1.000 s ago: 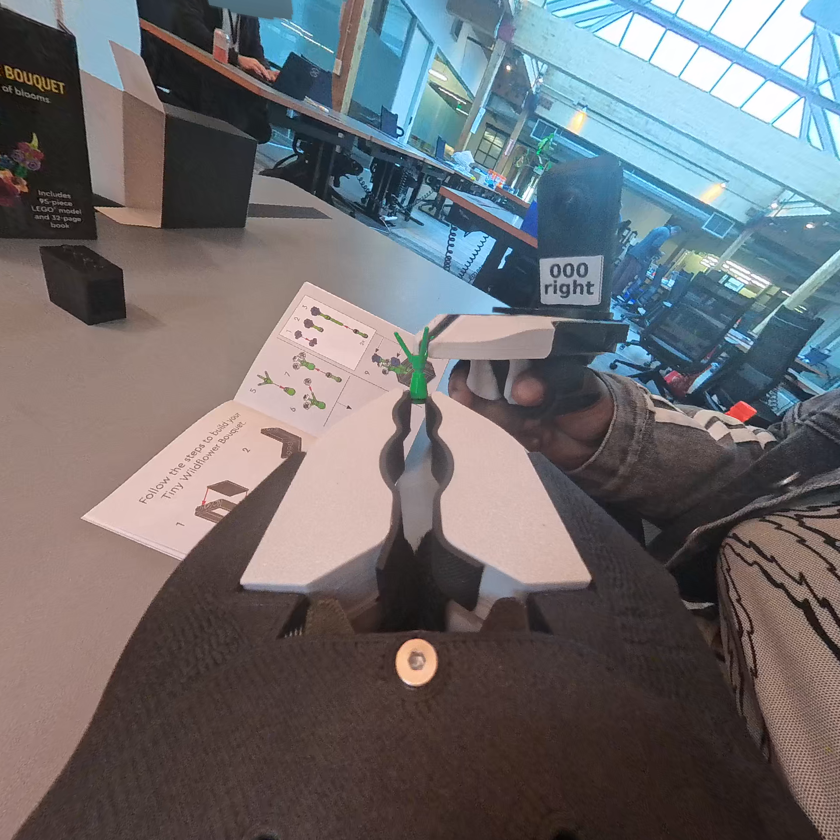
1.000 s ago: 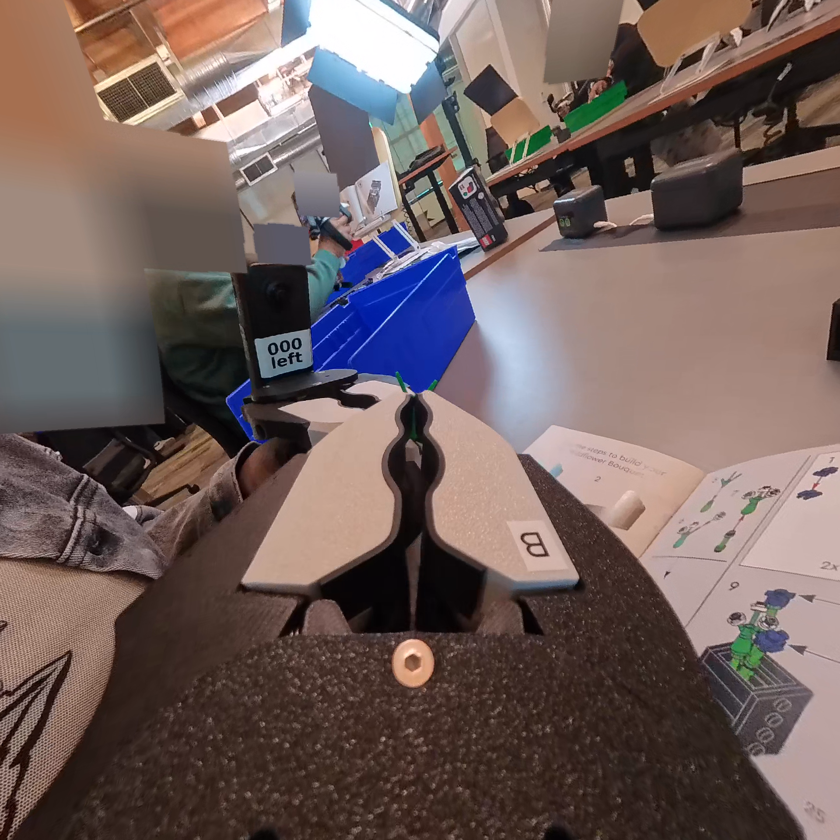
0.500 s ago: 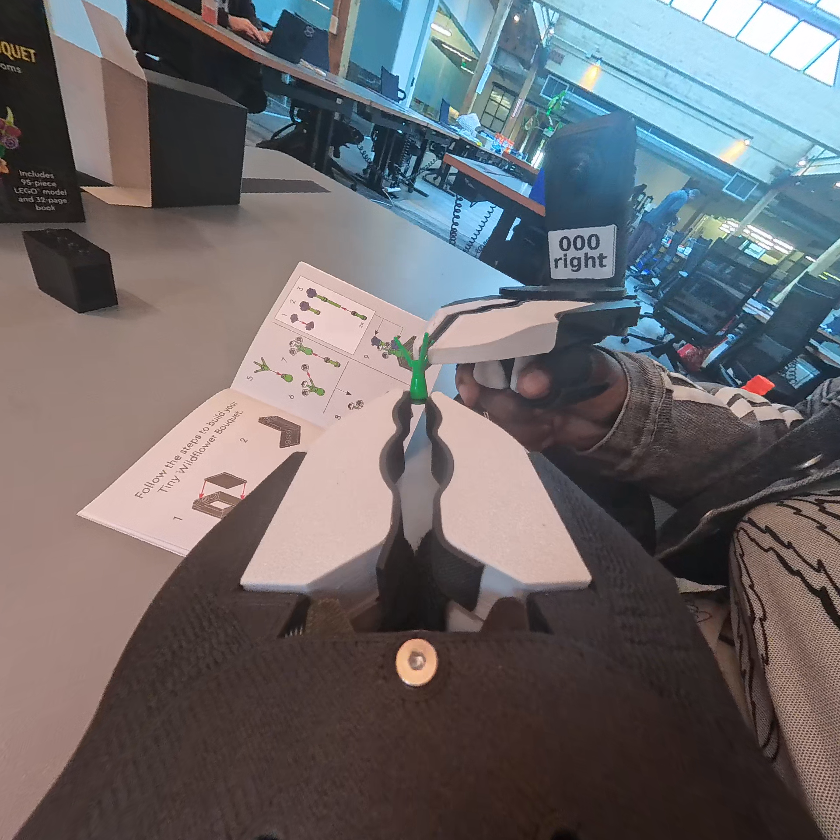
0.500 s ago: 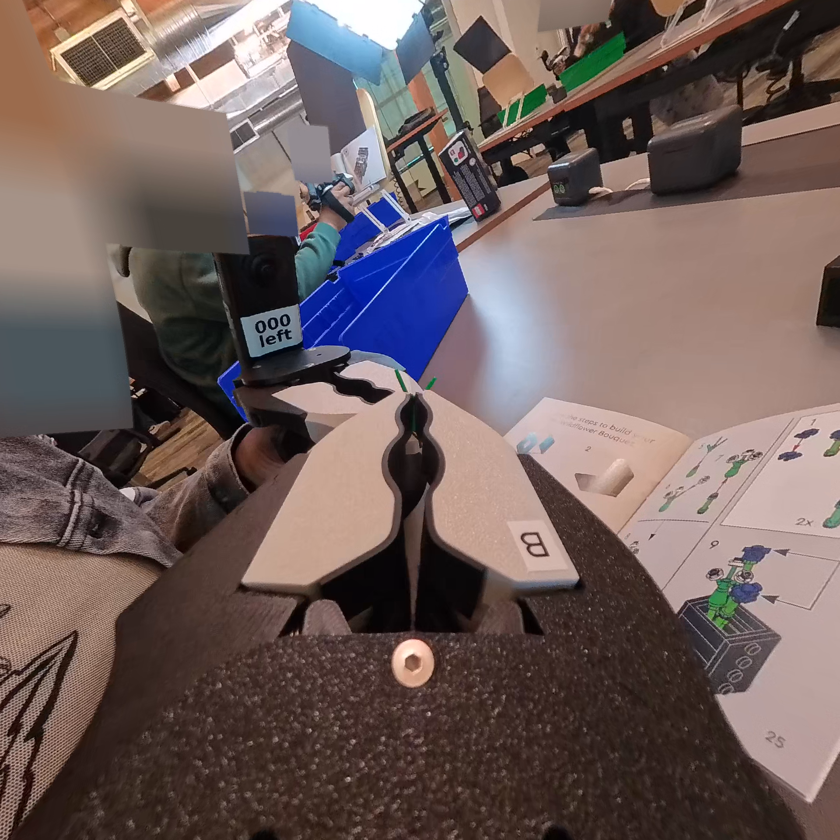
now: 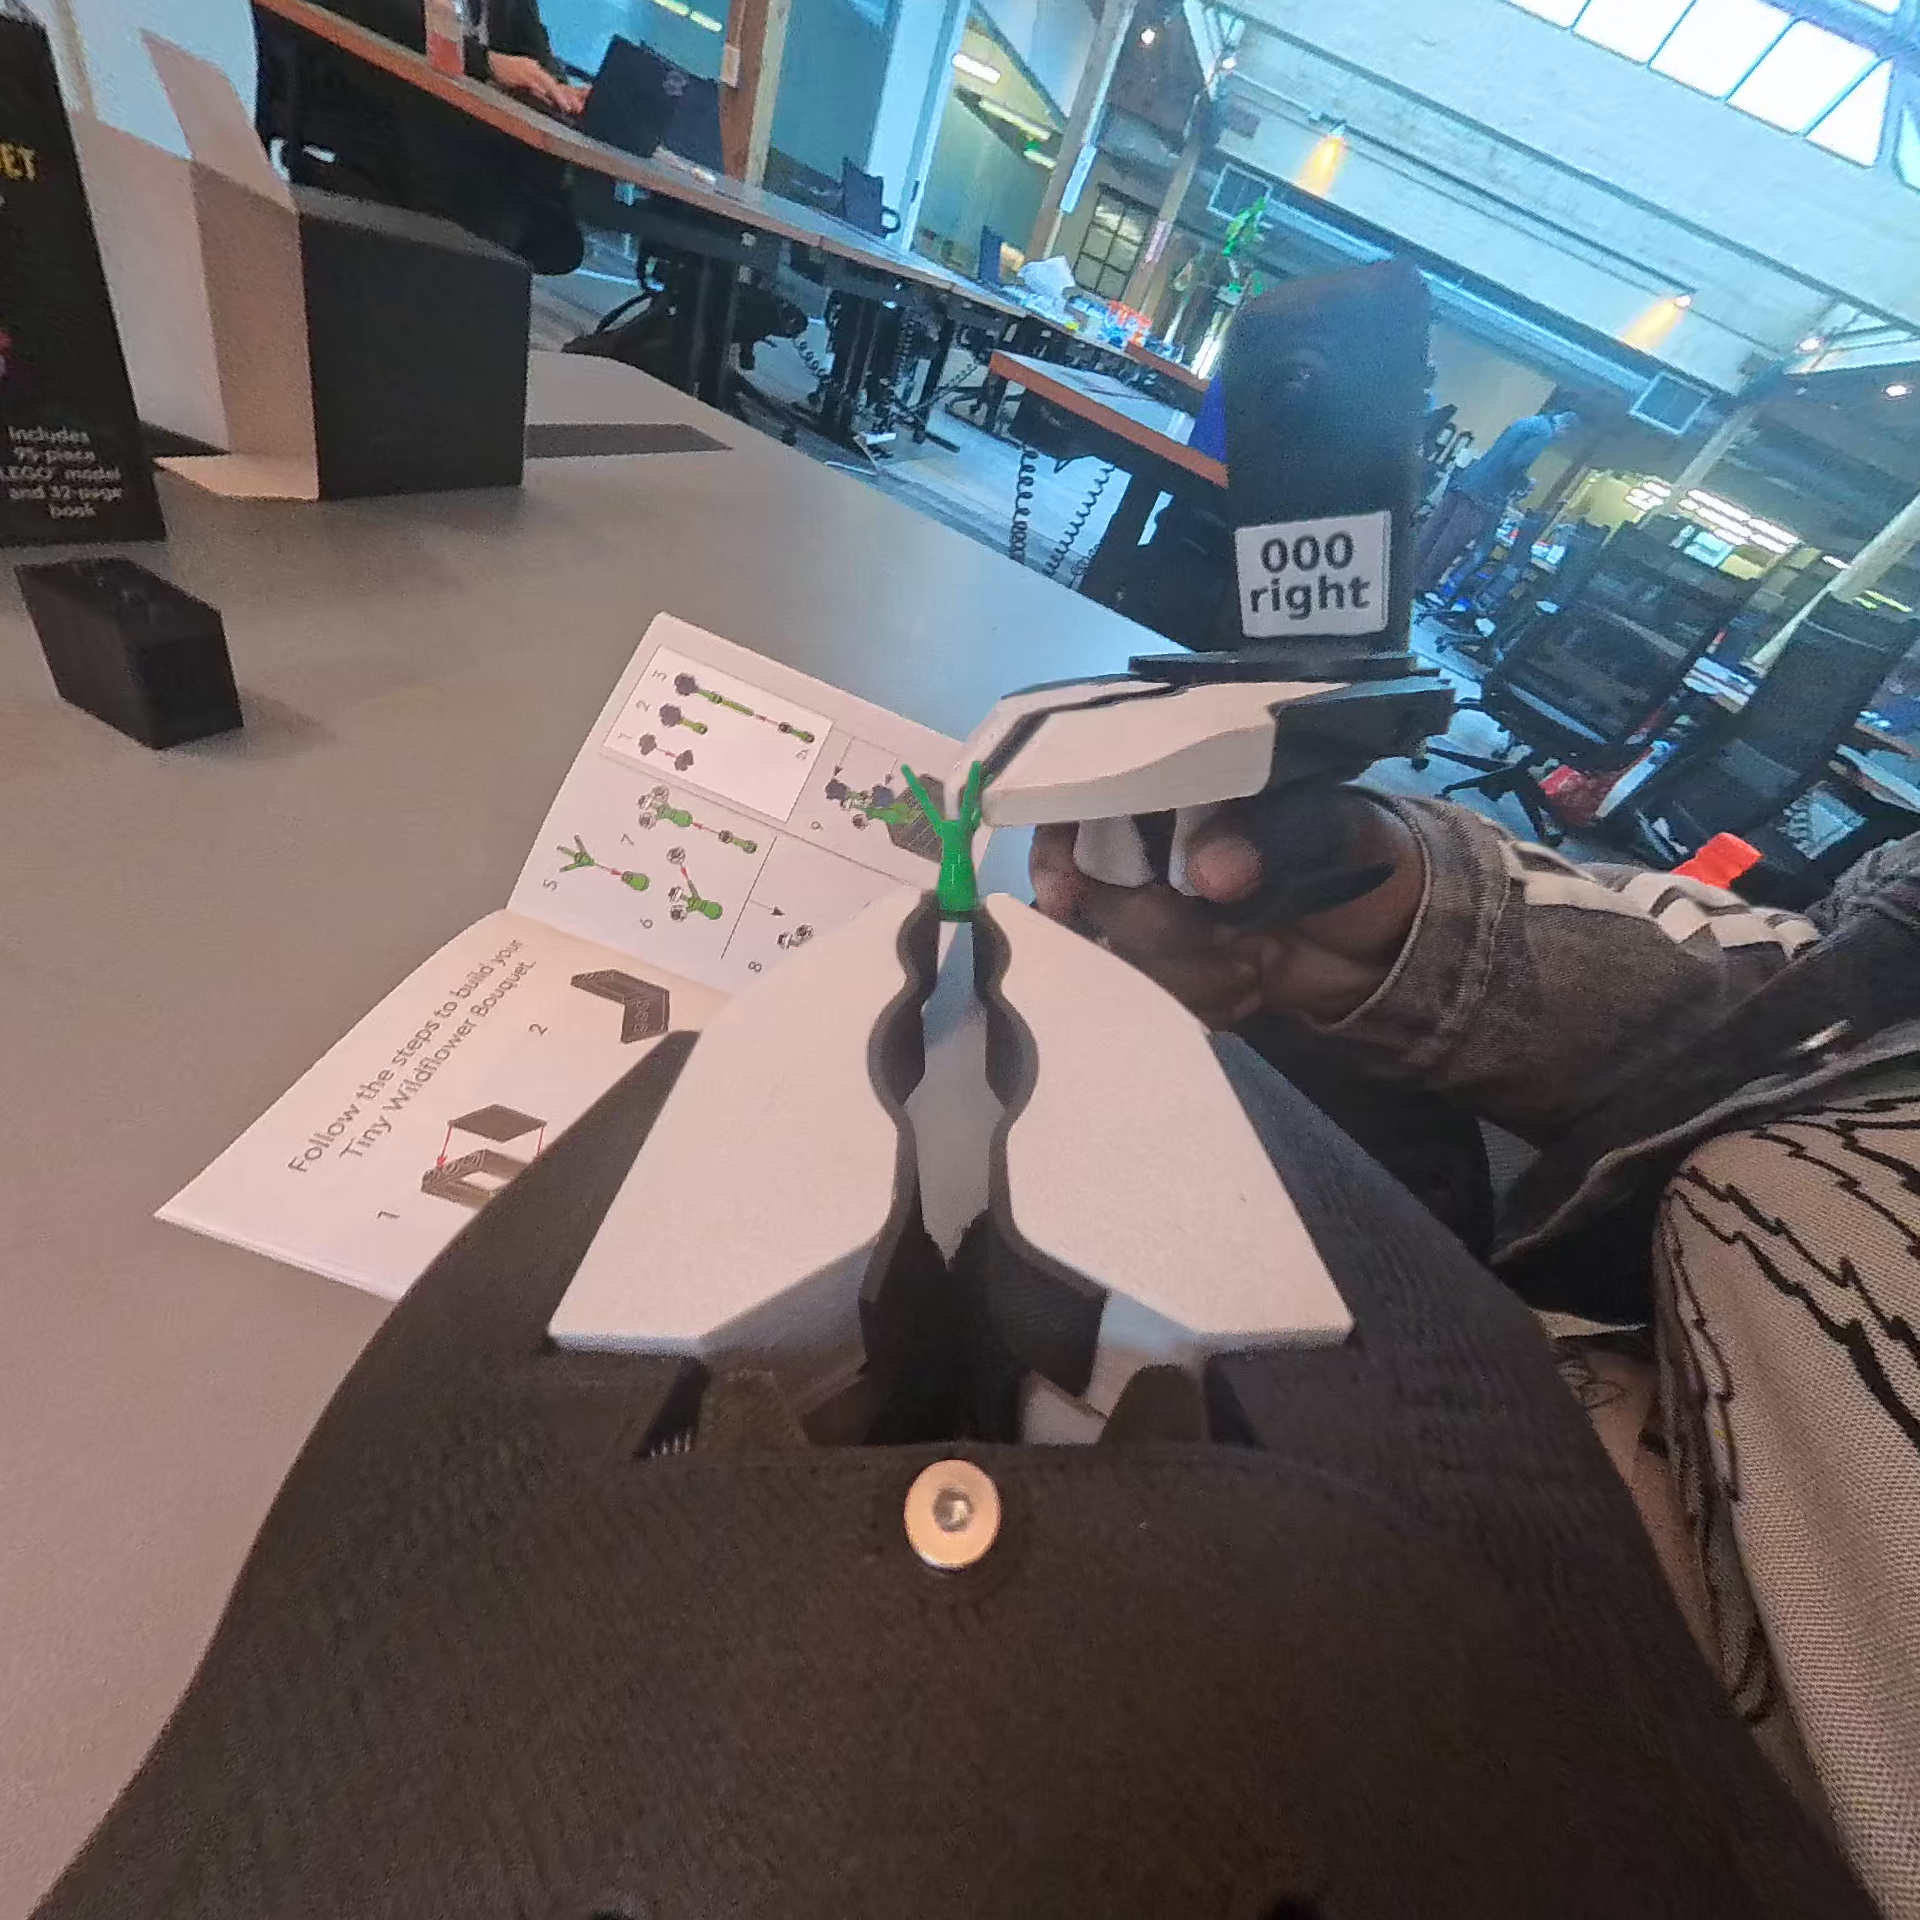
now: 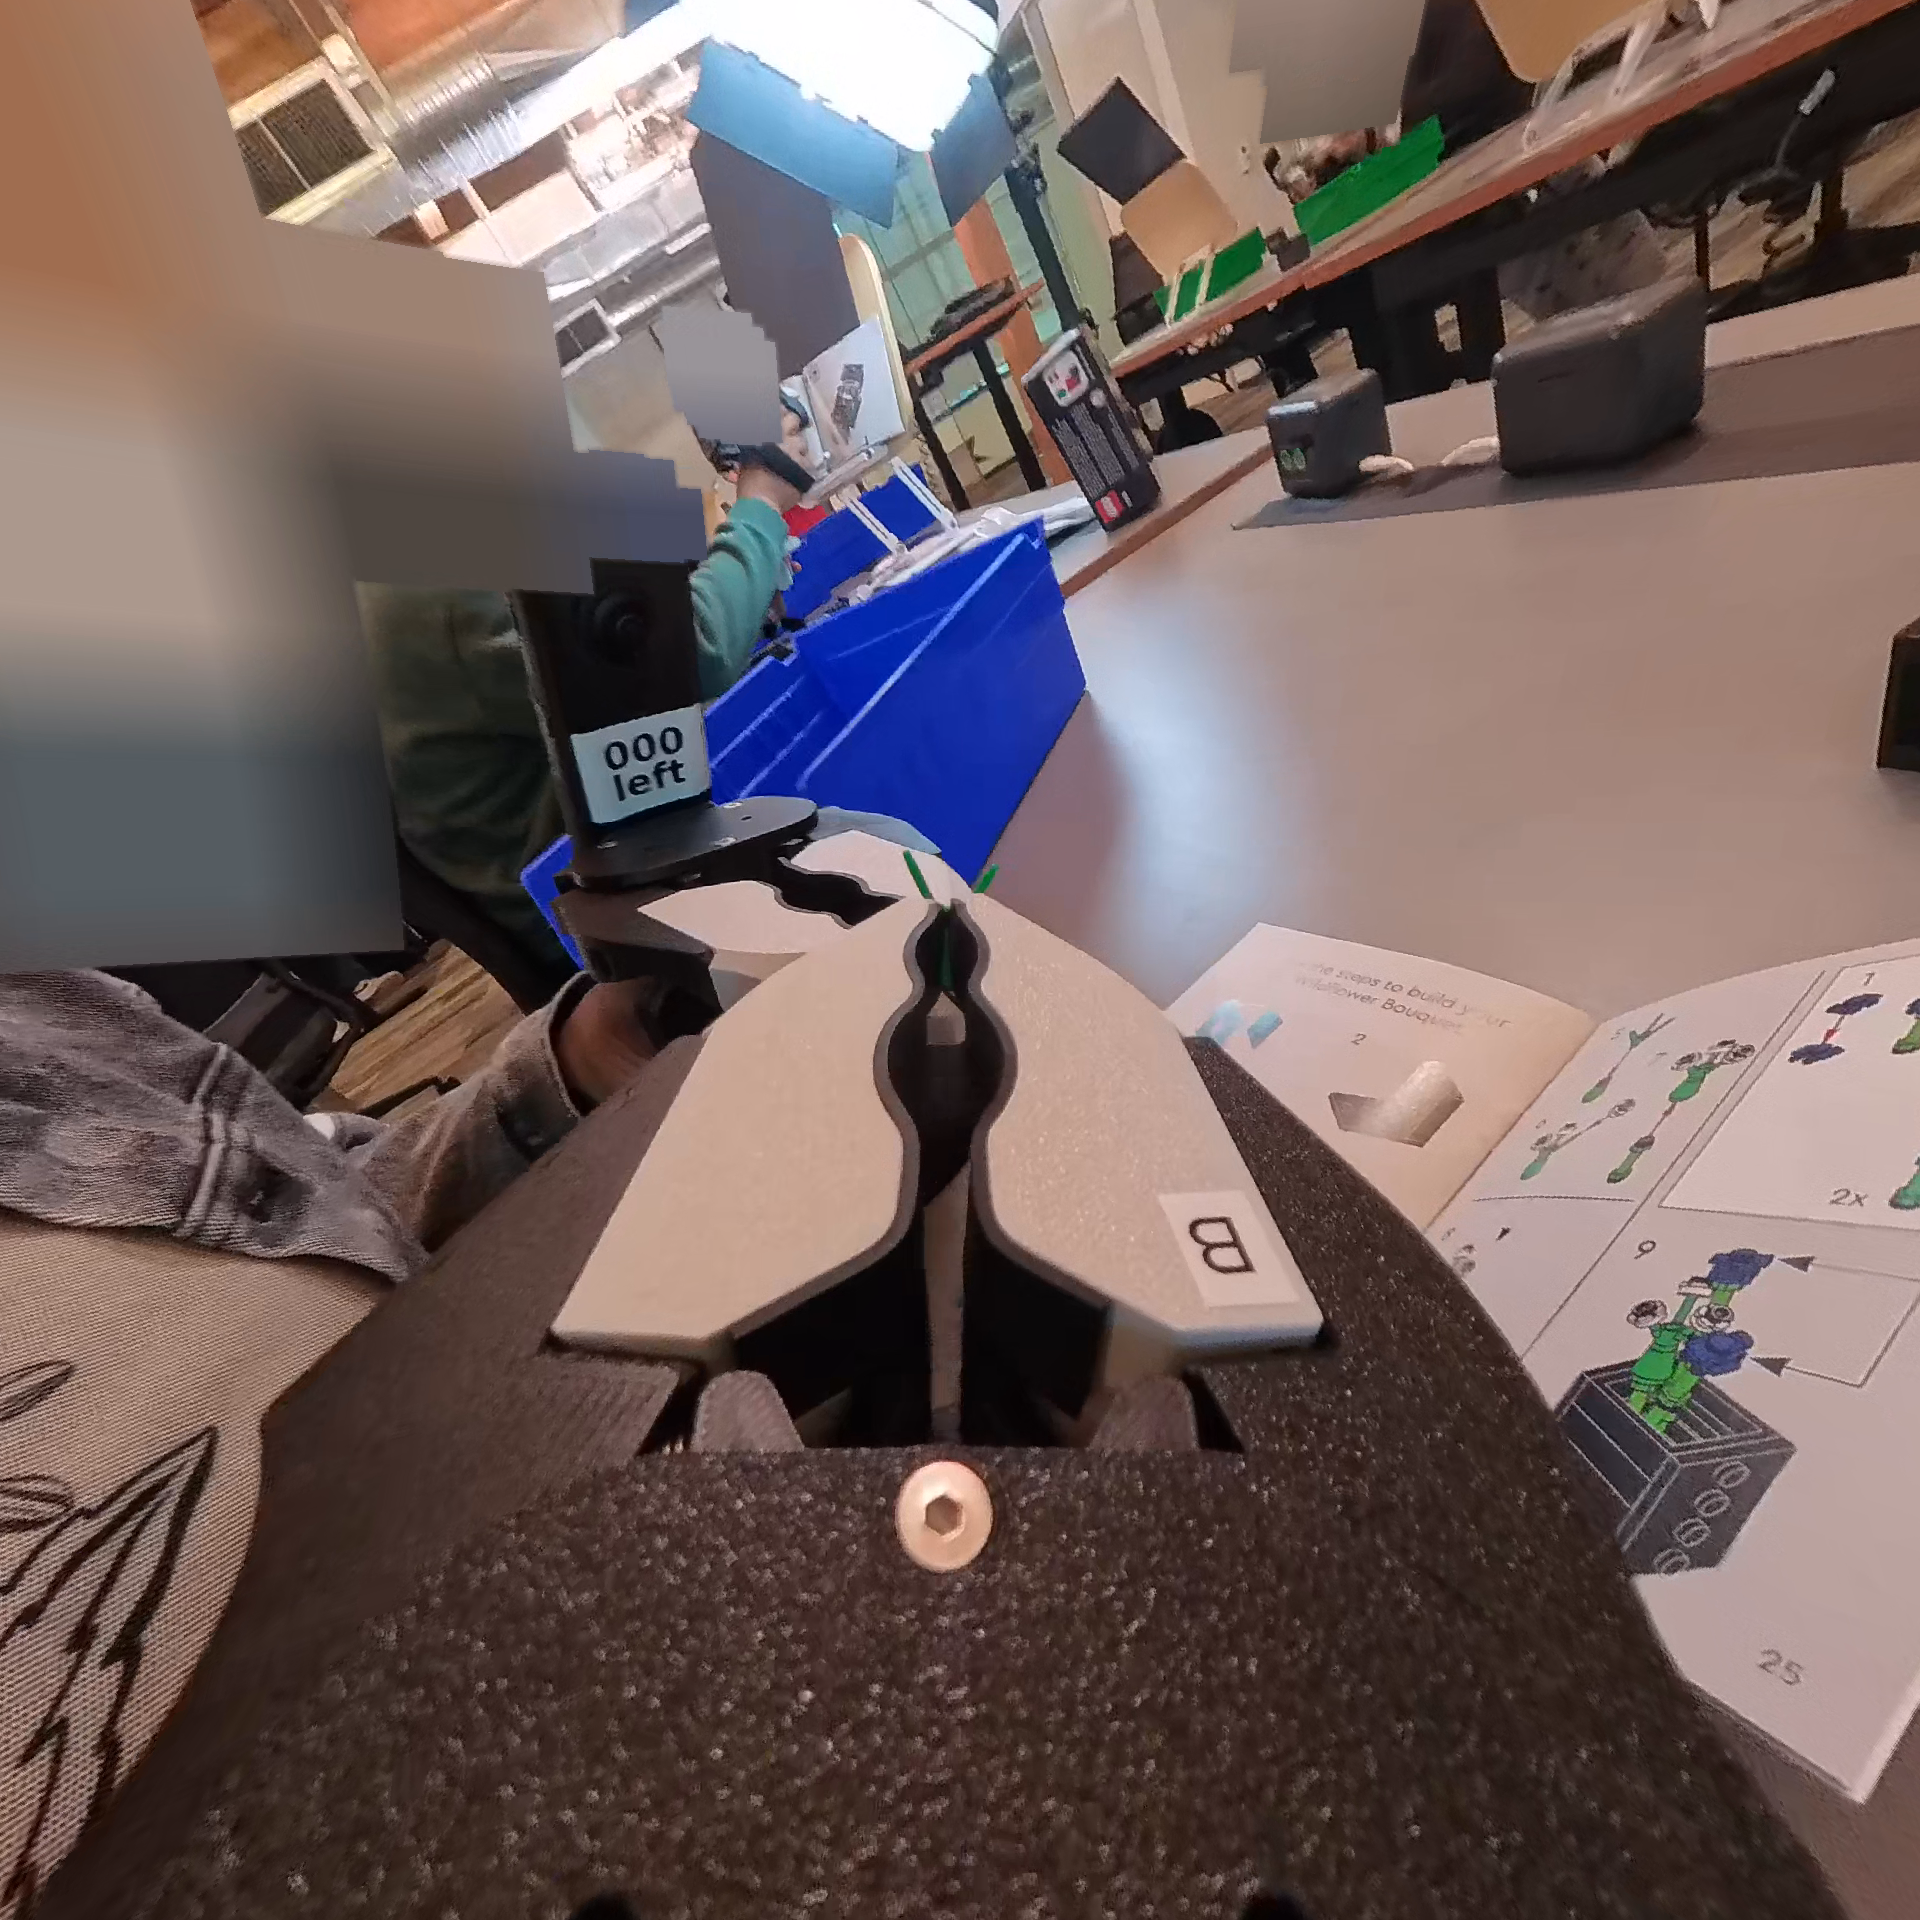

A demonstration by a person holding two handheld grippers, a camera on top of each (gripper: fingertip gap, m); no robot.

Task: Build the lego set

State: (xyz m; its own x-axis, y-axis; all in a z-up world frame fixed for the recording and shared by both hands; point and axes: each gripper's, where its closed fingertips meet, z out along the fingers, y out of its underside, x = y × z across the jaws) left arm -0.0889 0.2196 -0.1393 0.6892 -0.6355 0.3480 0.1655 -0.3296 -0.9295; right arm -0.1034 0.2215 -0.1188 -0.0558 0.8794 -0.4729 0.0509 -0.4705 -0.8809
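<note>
A small green stem piece [image 5: 951,862] with thin prongs stands upright in the tip of my left gripper [image 5: 954,906], which is shut on its base above the open instruction booklet [image 5: 436,1081]. My right gripper [image 5: 992,774] comes in from the right, shut, with its tip at the stem's right prong. In the right wrist view my right gripper [image 6: 943,914] is shut with a thin green sliver between its fingers, and two green prong tips [image 6: 916,878] stick out above it. The left gripper [image 6: 902,871] meets it from the left.
A black brick block [image 5: 130,655] sits on the grey table [image 5: 416,623] at the far left. An open black carton [image 5: 405,364] and the set's black box [image 5: 52,364] stand behind it. Blue bins [image 6: 914,707] stand at the table's far side. The booklet [image 6: 1766,1195] lies at the right. My two grippers' fingertips are within a few centimetres of each other. Both grippers' tips are roughly 25 centimeters from the black brick block [image 5: 130,655].
Both grippers stay together at the green stem. The pair has shifted slightly over the booklet, and the right gripper has tilted a little.
</note>
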